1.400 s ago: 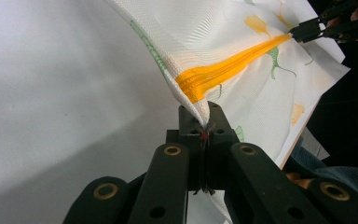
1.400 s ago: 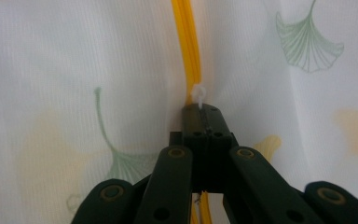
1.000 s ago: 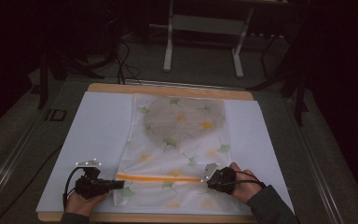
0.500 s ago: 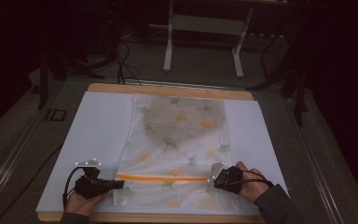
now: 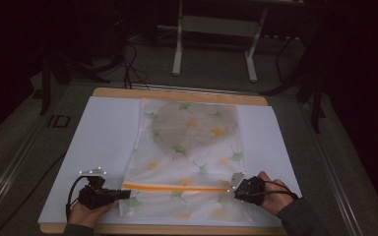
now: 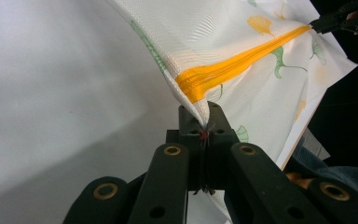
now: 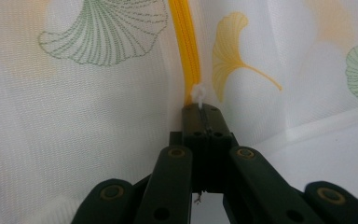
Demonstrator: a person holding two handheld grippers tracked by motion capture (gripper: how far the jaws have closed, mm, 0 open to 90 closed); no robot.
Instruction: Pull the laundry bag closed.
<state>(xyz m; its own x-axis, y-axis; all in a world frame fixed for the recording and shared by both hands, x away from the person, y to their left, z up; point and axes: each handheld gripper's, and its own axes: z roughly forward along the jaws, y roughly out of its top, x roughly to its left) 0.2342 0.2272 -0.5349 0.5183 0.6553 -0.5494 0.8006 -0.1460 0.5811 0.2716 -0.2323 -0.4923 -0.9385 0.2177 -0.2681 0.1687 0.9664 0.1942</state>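
A white mesh bag (image 5: 192,147) printed with green and orange ginkgo leaves lies flat on the white sheet (image 5: 103,142). An orange zipper (image 5: 177,187) runs across its near end. My left gripper (image 5: 127,194) is shut on the bag's left edge at the zipper's end (image 6: 200,84), and the cloth rises from its tips (image 6: 204,114). My right gripper (image 5: 232,189) is shut at the zipper's right end. In the right gripper view its tips (image 7: 202,112) pinch the small white pull (image 7: 198,93) under the orange zipper (image 7: 189,51). The right gripper (image 6: 335,21) also appears far off in the left gripper view.
The sheet covers a wooden board (image 5: 177,94) whose edge shows at the back and front. Beyond the table stand a grey metal frame's legs (image 5: 178,49) and cables (image 5: 133,64) on the dark floor. Bare sheet lies on both sides of the bag.
My right gripper has slid to the right along the orange zipper, which now reaches farther right. The left gripper has kept still on the bag's edge.
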